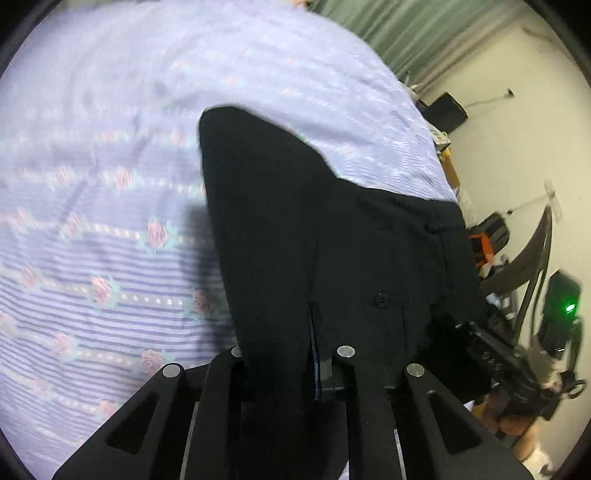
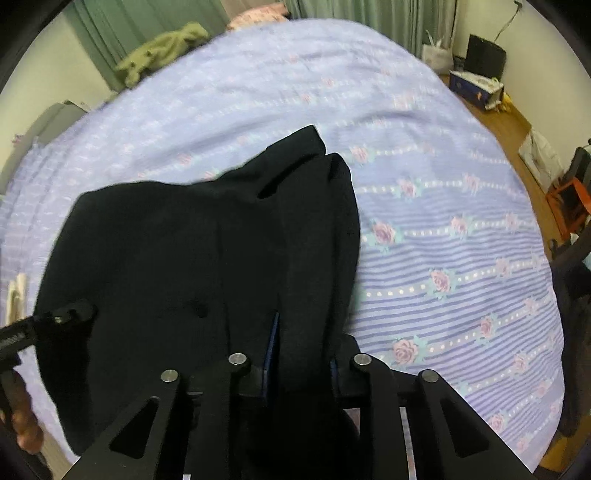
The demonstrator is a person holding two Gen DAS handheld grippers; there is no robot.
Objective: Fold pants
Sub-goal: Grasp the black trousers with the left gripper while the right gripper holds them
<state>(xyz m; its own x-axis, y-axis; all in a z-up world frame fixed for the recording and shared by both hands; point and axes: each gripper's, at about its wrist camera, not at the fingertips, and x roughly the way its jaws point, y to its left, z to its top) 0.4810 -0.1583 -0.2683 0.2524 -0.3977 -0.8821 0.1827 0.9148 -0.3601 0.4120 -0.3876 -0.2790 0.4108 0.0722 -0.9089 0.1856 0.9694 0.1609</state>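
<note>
Lifting the black pants (image 1: 314,229) off the striped bedspread (image 1: 110,221), both the left hand-held gripper (image 1: 291,365) and right hand-held gripper (image 2: 299,365) clamp cloth and should rise level, drawing the drape toward 12 o'clock.

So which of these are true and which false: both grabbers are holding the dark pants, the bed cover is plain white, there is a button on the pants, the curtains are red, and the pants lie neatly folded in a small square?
1. Both grabbers hold the pants. True: the left gripper and the right gripper are each shut on the black cloth.
2. The bed cover is plain white. False: it is lilac with stripes and pink roses.
3. The pants have a button. True.
4. The curtains are red. False: they are green.
5. The pants are folded into a small square. False: they hang loose and bunched from the grippers.
</note>
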